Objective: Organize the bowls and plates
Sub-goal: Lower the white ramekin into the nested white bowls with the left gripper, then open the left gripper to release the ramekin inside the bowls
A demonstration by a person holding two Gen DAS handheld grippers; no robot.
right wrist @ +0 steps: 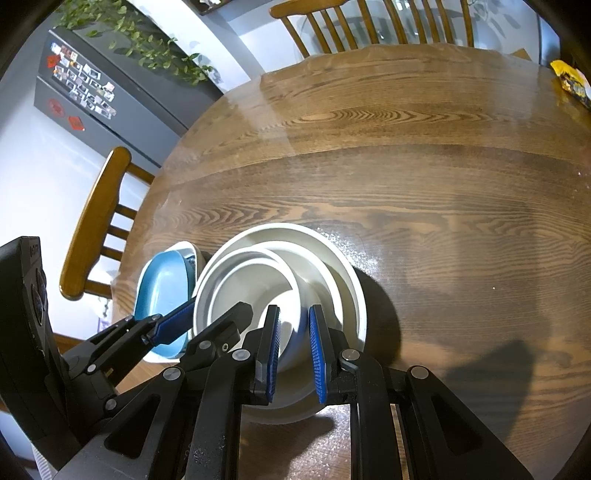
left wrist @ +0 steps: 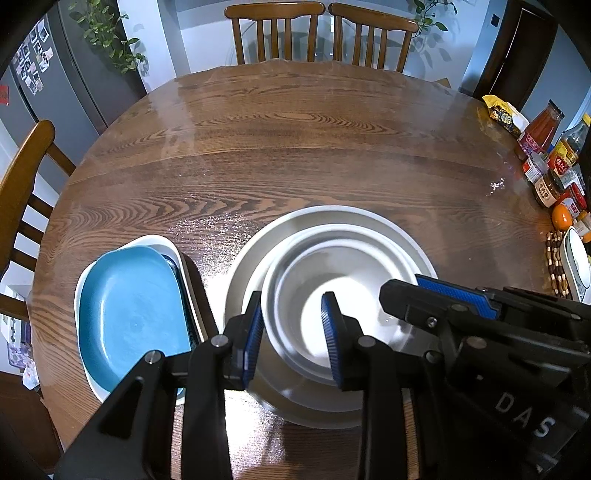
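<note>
A large white bowl [left wrist: 332, 212] [right wrist: 351, 280] stands on the round wooden table [left wrist: 295, 147]. Two smaller white bowls [left wrist: 288, 266] [right wrist: 240, 273], nested one inside the other, sit in it, off-centre toward the left. My left gripper [left wrist: 291, 299] [right wrist: 218, 306] straddles their near-left rim and is shut on it. My right gripper [right wrist: 294, 310] [left wrist: 402, 286] is shut on their right rim, one pad inside and one outside. Just left of the bowls, a blue oblong plate [left wrist: 133, 306] [right wrist: 162, 280] rests in a white oblong dish [left wrist: 173, 247].
Sauce bottles and jars [left wrist: 546, 155], an orange [left wrist: 561, 216], a yellow snack bag [left wrist: 502, 110] and a beaded trivet [left wrist: 554, 262] line the table's right edge. Wooden chairs stand at the far side [left wrist: 273, 33] and at the left [left wrist: 22, 177].
</note>
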